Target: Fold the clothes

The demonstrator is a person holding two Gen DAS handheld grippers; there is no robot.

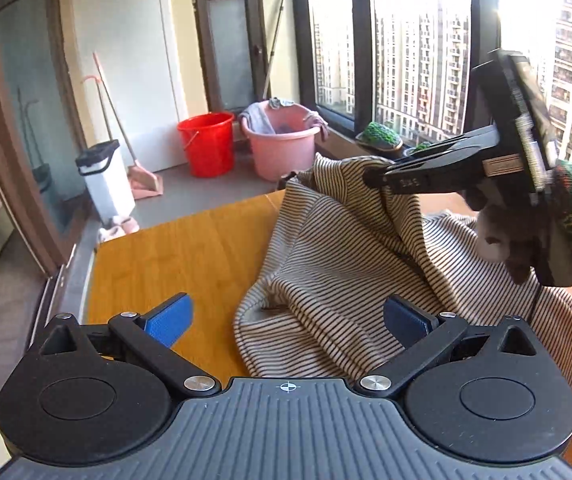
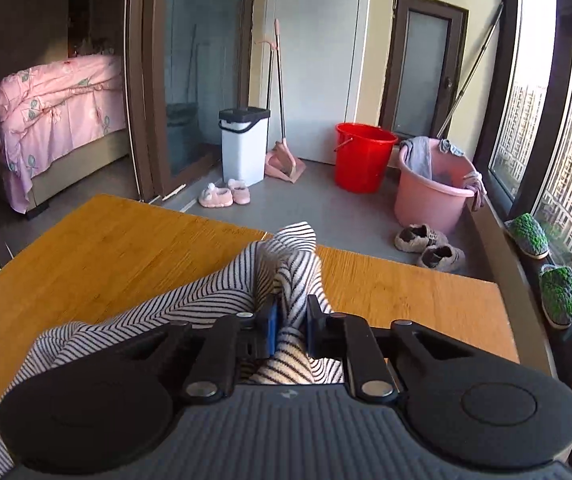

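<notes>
Right claw [image 2: 291,322] pinching striped garment [image 2: 286,256] — wooden table [image 2: 126,248], balcony floor [image 2: 318,208]

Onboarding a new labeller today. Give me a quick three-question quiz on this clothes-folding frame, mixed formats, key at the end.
1. True or false: the right tongs are shut on the striped garment.
2. Multiple choice: the left tongs are (a) shut on the garment, (b) open and holding nothing, (c) shut and holding nothing.
3. Short answer: what does the garment lie on, and which two tubs stand on the floor beyond it?

Key
1. True: a bunch of striped cloth is pinched between the pads and lifted.
2. b: the blue pads stand wide apart, above the cloth.
3. The wooden table; a red bucket and a pink tub.
</notes>
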